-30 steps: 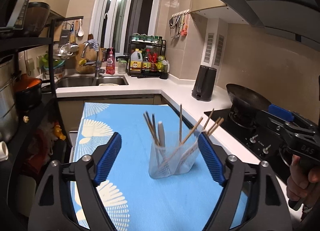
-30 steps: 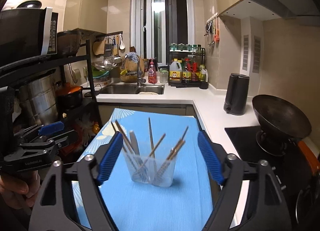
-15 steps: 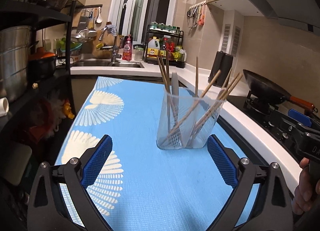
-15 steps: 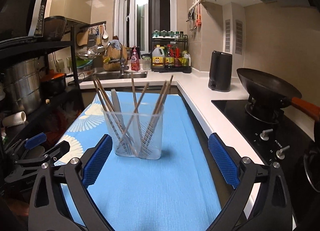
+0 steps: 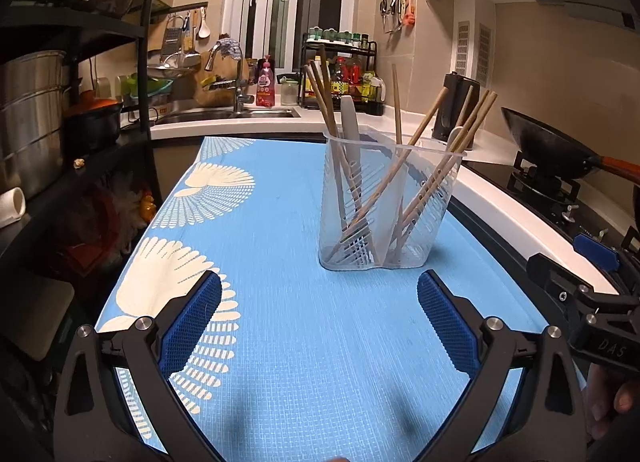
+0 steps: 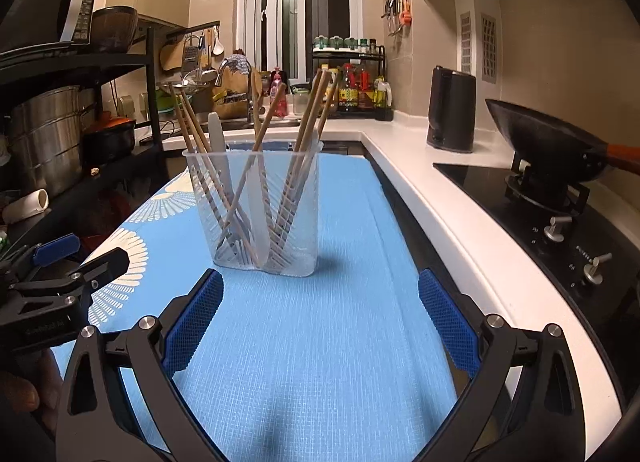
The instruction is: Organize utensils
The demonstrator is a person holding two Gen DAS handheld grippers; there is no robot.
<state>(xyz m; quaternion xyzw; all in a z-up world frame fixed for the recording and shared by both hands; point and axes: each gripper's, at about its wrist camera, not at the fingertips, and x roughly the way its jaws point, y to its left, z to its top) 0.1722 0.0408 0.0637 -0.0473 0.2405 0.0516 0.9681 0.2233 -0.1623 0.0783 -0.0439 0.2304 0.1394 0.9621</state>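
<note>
A clear plastic utensil holder [image 5: 388, 201] [image 6: 260, 213] stands upright on the blue mat [image 5: 280, 342]. It holds several wooden chopsticks [image 5: 424, 129] [image 6: 312, 109] and a white flat handle [image 5: 350, 117] [image 6: 216, 133], all leaning outward. My left gripper [image 5: 319, 282] hovers low over the mat just short of the holder, its jaws opening with nothing between them. My right gripper [image 6: 320, 282] is open and empty, also just in front of the holder. Each gripper shows at the edge of the other's view: the right gripper [image 5: 576, 262] and the left gripper [image 6: 80, 256].
The white counter edge [image 6: 440, 229] runs along the mat's right side. Beyond it are a black hob with a wok [image 6: 540, 137] and a dark kettle [image 6: 450, 109]. A black rack with steel pots [image 5: 32, 117] stands on the left. The sink [image 5: 228, 113] is behind.
Both grippers have sunk toward the mat, and the holder now looms larger and higher in both views. Both pairs of jaws have spread wider.
</note>
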